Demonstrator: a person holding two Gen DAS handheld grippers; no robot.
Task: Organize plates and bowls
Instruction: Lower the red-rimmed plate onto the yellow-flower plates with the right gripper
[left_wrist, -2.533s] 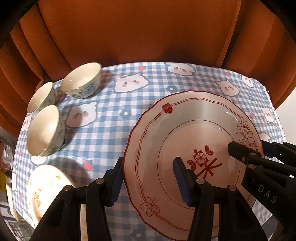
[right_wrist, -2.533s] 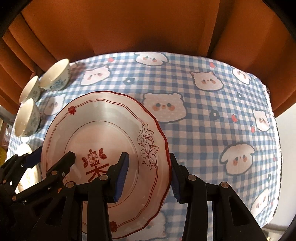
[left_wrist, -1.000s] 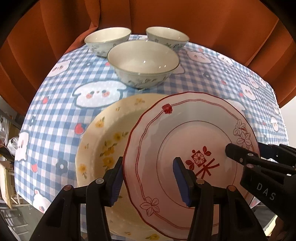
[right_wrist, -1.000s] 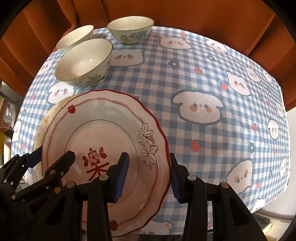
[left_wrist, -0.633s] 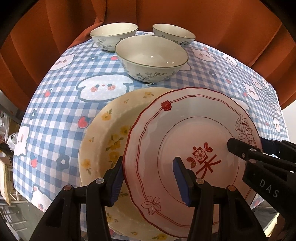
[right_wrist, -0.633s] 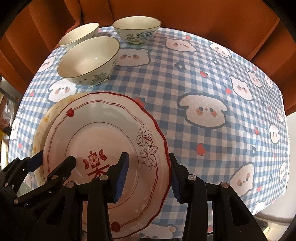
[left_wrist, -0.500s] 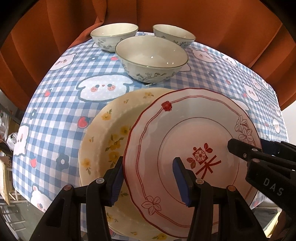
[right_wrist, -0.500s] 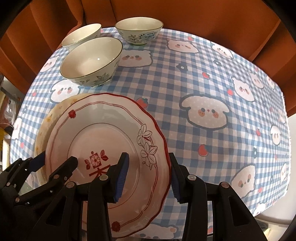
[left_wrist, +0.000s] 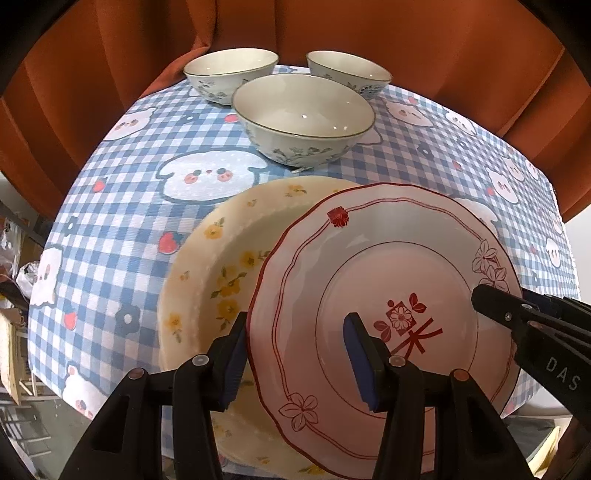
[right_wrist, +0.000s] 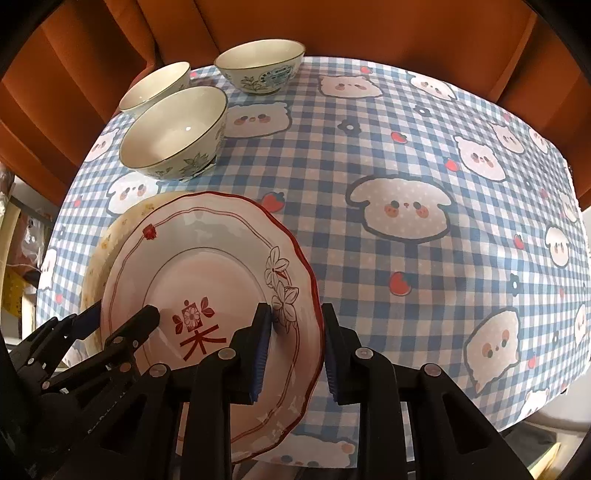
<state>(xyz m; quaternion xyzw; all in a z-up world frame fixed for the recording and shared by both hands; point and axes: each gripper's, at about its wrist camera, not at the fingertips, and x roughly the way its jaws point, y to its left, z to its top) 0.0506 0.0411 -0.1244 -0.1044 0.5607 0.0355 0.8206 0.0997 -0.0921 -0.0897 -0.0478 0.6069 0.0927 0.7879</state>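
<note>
At the bench's near left edge, the red-rimmed plate (left_wrist: 388, 295) sits partly over the yellow-flowered plate (left_wrist: 221, 273). The left hand-held gripper (left_wrist: 295, 354) and right hand-held gripper (right_wrist: 295, 350), whose jaws have just been closing, each clamp its rim. Glazed ceramic is stiff, slippery and breakable, so opposite rim holds suit it.

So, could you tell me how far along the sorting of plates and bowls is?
Nothing is stacked for certain yet. Both tools, left and right, straddle the red plate's rims over the yellow plate; the right one has just been closing. The three bowls stand unstacked.
</note>
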